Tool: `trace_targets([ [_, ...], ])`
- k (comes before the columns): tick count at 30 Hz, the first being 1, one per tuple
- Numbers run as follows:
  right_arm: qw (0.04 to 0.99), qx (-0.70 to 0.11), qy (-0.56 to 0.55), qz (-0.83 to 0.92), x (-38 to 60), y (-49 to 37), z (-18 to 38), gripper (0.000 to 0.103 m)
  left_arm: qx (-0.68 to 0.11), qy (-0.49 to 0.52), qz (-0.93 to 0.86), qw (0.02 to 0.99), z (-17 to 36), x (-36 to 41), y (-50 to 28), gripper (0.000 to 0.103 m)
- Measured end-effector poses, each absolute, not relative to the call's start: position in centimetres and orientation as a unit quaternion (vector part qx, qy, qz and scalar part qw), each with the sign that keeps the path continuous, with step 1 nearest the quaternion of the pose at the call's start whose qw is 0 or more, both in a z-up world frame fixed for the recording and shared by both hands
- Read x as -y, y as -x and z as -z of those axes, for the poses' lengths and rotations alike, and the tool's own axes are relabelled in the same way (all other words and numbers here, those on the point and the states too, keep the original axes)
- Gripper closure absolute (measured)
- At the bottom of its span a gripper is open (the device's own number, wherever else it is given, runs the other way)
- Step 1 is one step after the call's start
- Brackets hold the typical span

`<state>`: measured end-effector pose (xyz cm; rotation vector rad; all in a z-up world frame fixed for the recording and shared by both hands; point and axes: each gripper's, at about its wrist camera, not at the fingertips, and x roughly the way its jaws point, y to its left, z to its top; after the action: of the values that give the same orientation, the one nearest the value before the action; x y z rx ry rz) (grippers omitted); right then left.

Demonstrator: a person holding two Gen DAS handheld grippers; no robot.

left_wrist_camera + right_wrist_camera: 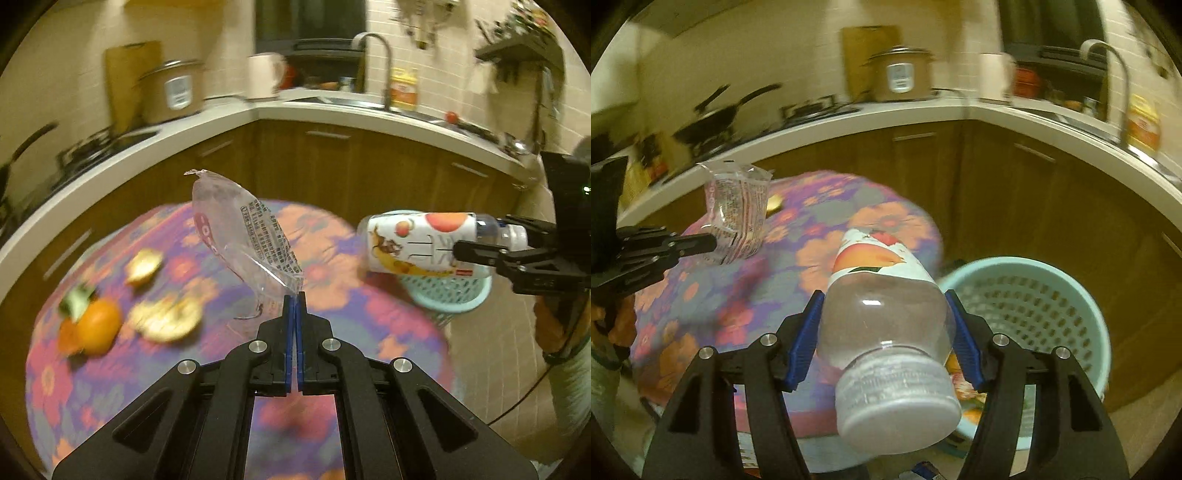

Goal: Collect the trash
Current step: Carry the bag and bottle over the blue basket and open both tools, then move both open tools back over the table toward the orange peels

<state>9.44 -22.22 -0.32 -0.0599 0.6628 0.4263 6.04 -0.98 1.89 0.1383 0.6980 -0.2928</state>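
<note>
My left gripper (294,295) is closed tight on one corner of a clear printed plastic wrapper (243,236), held above the floral-clothed table (332,306). My right gripper (886,325) clamps a clear labelled plastic bottle (882,314) near its neck, just beside the pale green perforated basket (1071,295). The bottle looks empty, I think; its smooth taper could slide out, and the wrapper might tear free.
</note>
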Motion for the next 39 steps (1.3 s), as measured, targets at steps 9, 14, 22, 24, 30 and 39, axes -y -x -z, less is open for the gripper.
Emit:
trace_targets([
  [9, 0.941, -0.327, -0.009, -0.086, 29.7, -11.5, 2.2, 0.043, -0.357, -0.077, 0.240, 0.899, -1.2, 11.0, -11.7, 0.103],
  [14, 0.934, -0.353, -0.029, -0.049, 31.1, -13.7, 4.8, 0.042, -0.373, -0.065, 0.281, 0.882, 0.4, 15.3, -14.5, 0.103],
  [22, 0.920, -0.386, -0.061, -0.045, 32.7, -15.2, 7.2, 0.036, -0.381, -0.053, 0.271, 0.882, 2.5, 16.5, -16.2, 0.062],
  [24, 0.920, -0.384, -0.064, -0.046, 33.0, -15.0, 7.1, 0.036, -0.382, -0.049, 0.267, 0.884, 2.5, 15.5, -15.9, 0.062],
  [30, 0.930, -0.353, -0.061, -0.079, 30.7, -13.0, 4.3, 0.036, -0.359, -0.016, 0.249, 0.899, 0.3, 11.6, -14.4, 0.062],
  [39, 0.930, -0.312, -0.010, -0.195, 21.5, -12.1, -0.8, 0.036, -0.317, 0.025, 0.200, 0.927, -3.3, 4.3, -11.3, 0.062],
])
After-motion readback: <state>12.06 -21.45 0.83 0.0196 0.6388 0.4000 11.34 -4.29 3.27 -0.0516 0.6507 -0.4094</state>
